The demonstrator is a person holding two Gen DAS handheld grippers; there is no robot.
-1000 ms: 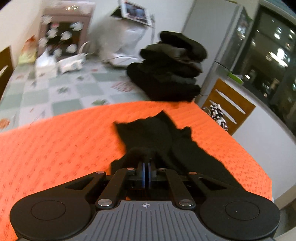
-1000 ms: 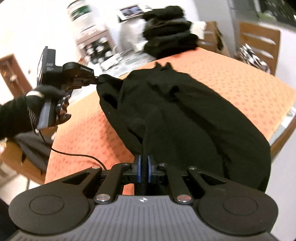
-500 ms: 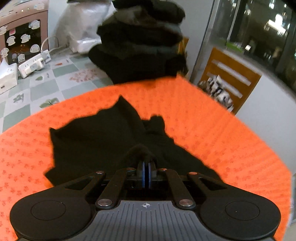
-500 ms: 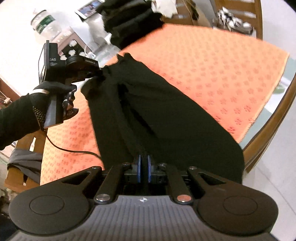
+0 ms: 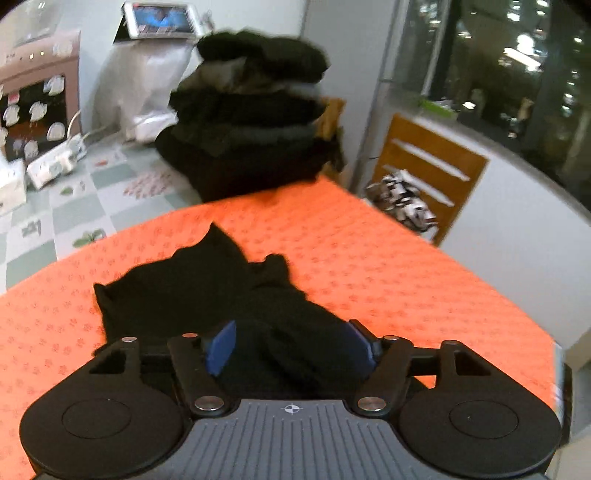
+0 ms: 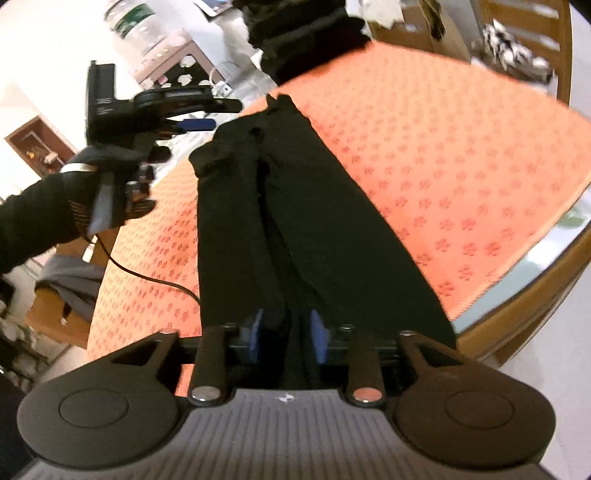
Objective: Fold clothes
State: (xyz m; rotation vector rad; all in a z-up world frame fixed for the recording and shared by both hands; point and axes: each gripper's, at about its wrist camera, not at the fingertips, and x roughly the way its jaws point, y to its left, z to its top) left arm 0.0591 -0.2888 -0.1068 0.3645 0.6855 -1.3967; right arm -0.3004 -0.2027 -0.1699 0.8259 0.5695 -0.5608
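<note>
Ahead of the jaws lies an orange patterned cloth (image 5: pixel 369 266). Far beyond it stands a phone (image 5: pixel 162 20); a wooden chair (image 5: pixel 428 173) stands off right.

Each view is taken close above the orange bench (image 5: pixel 369 258), facing 12 o'clock along its own tongs. The black garment (image 5: pixel 192 295) (image 6: pixel 295 221) and the clothes pile (image 5: pixel 251 122) (image 6: pixel 303 33) are shared by both.

A black garment (image 6: pixel 295 221) is laid lengthwise on the orange-covered counter (image 6: pixel 461 155), folded into a long narrow strip, its far end bunched and creased.
</note>
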